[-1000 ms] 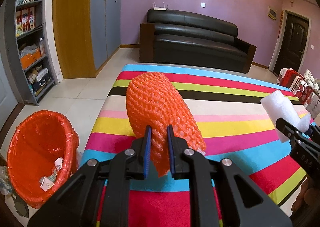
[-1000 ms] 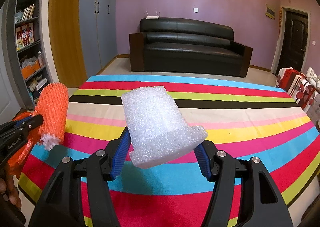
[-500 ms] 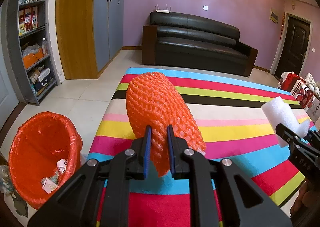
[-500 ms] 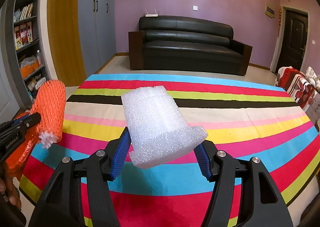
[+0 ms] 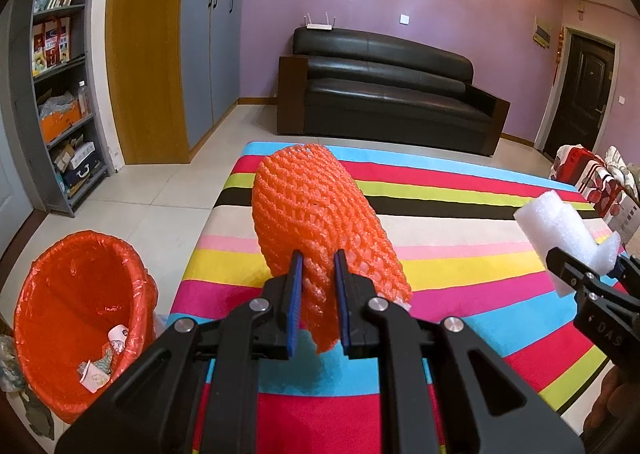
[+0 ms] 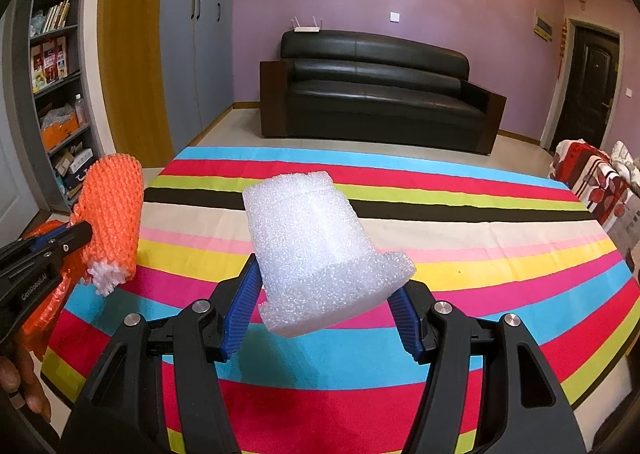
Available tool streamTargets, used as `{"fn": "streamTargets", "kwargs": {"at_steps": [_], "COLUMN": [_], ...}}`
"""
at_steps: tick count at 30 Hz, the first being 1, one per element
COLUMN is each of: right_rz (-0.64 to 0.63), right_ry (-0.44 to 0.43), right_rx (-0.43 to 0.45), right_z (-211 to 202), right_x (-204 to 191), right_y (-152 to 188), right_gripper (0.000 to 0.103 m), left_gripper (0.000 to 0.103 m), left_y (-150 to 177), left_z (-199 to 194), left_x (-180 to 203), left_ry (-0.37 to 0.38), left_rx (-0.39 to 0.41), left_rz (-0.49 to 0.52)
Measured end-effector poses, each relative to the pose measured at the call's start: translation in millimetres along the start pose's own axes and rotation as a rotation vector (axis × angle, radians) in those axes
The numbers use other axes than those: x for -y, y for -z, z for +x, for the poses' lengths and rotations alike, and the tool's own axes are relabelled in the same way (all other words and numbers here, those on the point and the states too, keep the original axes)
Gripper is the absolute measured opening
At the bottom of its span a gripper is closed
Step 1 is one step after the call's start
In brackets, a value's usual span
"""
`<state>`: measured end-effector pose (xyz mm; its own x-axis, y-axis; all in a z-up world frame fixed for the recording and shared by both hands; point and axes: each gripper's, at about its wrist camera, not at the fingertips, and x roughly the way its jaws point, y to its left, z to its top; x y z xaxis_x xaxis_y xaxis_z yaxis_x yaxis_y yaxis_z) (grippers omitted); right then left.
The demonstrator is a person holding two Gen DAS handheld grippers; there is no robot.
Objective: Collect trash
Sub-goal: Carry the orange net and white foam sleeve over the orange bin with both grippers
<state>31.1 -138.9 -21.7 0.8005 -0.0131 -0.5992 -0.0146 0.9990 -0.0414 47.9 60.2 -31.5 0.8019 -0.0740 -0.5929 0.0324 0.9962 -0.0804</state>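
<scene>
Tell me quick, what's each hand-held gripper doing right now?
Left hand-held gripper: closed on the orange foam net.
Right hand-held gripper: closed on the white foam piece.

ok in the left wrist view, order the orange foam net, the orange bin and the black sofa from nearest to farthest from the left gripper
1. Orange foam net: clamped in the left gripper.
2. Orange bin: on the floor, lower left, beside the striped table.
3. Black sofa: against the far purple wall.
</scene>
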Motion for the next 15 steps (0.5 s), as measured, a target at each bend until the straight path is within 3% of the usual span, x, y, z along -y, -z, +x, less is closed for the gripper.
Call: {"fn": "streamTargets", "kwargs": {"at_steps": [15], "right_rz": [0.043], "right_ry": [-0.007], "right_rx": [-0.01], "right_z": [6.9], "right_x": [7.1], "right_y": [7.3], "right_gripper": [0.058], "left_gripper": [0.015], "left_y": [1.4], "left_z": [0.7], "left_x": [-1.9], "left_ry": [-0.011], "left_rx": [-0.009], "left_rz": [-0.006]}}
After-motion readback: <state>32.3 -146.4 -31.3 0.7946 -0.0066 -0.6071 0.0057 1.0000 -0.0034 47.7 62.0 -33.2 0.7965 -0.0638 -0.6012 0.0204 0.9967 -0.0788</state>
